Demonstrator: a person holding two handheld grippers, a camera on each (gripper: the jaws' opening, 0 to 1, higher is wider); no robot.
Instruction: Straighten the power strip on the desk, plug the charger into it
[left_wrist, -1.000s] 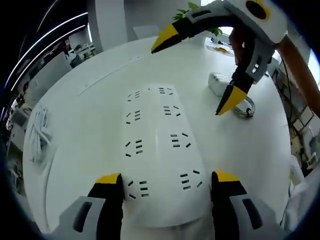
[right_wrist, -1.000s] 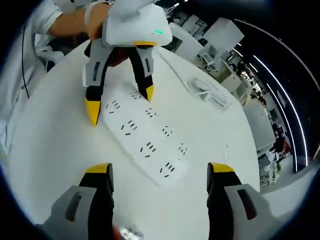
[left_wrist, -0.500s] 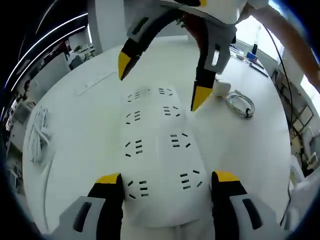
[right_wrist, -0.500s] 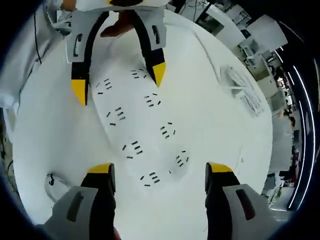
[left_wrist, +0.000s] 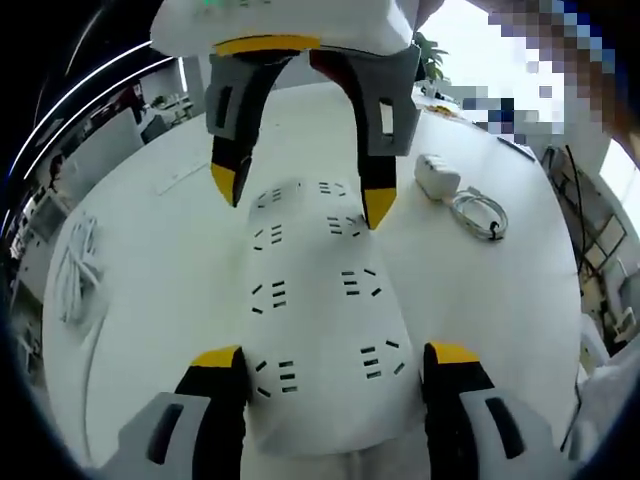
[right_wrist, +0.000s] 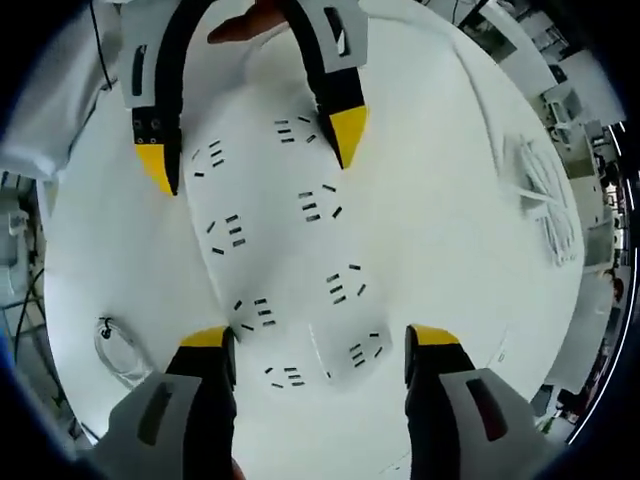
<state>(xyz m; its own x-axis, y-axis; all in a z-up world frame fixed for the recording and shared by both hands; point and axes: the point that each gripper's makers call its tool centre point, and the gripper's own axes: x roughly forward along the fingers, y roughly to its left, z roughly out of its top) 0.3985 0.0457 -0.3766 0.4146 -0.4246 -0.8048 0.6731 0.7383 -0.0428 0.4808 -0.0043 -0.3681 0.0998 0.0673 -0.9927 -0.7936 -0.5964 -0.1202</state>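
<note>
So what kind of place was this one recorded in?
Most likely an open-plan office. A white power strip lies on a large white desk, rows of workstations and ceiling light strips stand beyond it, and a potted plant sits by a bright window.

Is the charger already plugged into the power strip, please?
No, the charger lies on the desk beside the power strip, its cable coiled next to it.

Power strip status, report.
Both claws open, left claw and right claw straddling opposite ends of power strip. Charger unplugged, lying beside strip with coiled cable. Nothing in the way.
</note>
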